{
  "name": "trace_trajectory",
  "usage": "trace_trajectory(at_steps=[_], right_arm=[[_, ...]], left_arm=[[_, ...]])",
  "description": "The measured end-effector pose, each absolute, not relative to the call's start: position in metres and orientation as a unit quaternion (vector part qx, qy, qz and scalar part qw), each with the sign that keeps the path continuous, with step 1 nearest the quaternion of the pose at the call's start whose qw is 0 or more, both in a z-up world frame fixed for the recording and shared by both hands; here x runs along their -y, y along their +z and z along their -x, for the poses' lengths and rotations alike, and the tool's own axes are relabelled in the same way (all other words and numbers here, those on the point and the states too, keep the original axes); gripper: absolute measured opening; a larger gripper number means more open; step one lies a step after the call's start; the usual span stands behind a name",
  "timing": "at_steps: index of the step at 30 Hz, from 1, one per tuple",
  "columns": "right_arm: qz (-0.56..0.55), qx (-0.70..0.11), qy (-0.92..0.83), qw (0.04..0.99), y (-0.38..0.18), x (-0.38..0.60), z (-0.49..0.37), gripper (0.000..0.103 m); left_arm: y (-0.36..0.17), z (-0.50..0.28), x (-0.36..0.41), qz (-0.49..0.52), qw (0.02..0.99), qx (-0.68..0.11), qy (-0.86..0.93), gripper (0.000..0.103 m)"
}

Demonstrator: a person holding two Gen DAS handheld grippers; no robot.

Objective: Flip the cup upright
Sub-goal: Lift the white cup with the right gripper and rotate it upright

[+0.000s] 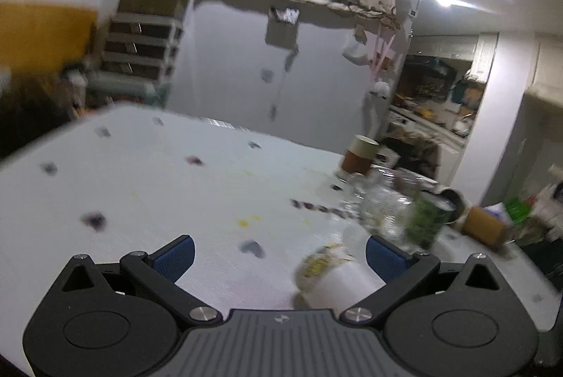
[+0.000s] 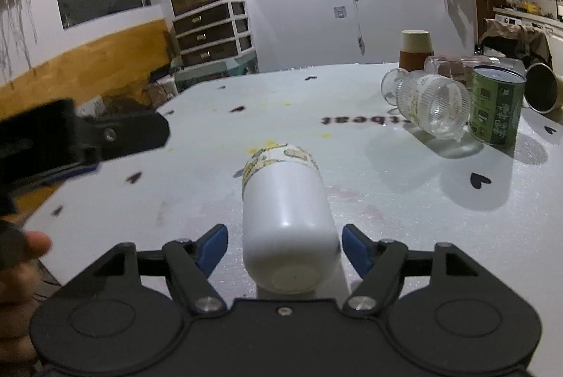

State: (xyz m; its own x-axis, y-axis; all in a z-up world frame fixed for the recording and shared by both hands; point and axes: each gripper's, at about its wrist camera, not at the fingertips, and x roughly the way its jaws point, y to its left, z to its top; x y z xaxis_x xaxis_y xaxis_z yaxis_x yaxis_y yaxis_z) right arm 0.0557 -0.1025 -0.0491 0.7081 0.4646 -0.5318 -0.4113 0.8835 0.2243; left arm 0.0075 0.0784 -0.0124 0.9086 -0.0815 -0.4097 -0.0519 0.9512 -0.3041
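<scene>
A white cup point(image 2: 286, 218) with a yellow patterned band at its rim lies on its side on the white table point(image 2: 387, 187), base toward the right wrist camera. My right gripper point(image 2: 285, 246) is open, its blue pads on either side of the cup's base end, with small gaps. In the left wrist view the same cup point(image 1: 334, 275) lies low and right, just inside the right pad. My left gripper point(image 1: 279, 257) is open and empty above the table point(image 1: 140, 187). It also shows at the left of the right wrist view point(image 2: 105, 137).
At the table's right stand or lie a ribbed clear glass on its side point(image 2: 432, 106), a green can point(image 2: 496, 106), a metal cup on its side point(image 2: 542, 92), and an upside-down brown and cream cup point(image 2: 415, 49). Drawers point(image 2: 211, 32) stand behind the table.
</scene>
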Motion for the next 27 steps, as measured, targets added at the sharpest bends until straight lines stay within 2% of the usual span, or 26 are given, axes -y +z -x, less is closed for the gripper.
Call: trace_trajectory(at_steps=[5, 7, 12, 18, 27], right_arm=[[-0.099, -0.279, 0.228, 0.928, -0.042, 0.136, -0.045, 0.071], [-0.132, -0.270, 0.224, 0.927, -0.042, 0.151, -0.048, 0.064], [-0.191, -0.277, 0.190, 0.923, -0.053, 0.173, -0.068, 0.060], [-0.200, -0.315, 0.191, 0.908, -0.075, 0.169, -0.084, 0.058], [-0.184, -0.324, 0.216, 0.903, -0.078, 0.156, -0.079, 0.058]], left_arm=[[-0.033, -0.031, -0.093, 0.263, 0.922, -0.279, -0.060, 0.090], [-0.043, -0.043, -0.095, 0.292, 0.905, -0.301, -0.067, 0.088], [-0.062, -0.070, -0.095, 0.341, 0.873, -0.339, -0.082, 0.086], [-0.077, -0.101, -0.097, 0.373, 0.851, -0.364, -0.067, 0.086], [-0.070, -0.115, -0.099, 0.350, 0.853, -0.383, -0.060, 0.076]])
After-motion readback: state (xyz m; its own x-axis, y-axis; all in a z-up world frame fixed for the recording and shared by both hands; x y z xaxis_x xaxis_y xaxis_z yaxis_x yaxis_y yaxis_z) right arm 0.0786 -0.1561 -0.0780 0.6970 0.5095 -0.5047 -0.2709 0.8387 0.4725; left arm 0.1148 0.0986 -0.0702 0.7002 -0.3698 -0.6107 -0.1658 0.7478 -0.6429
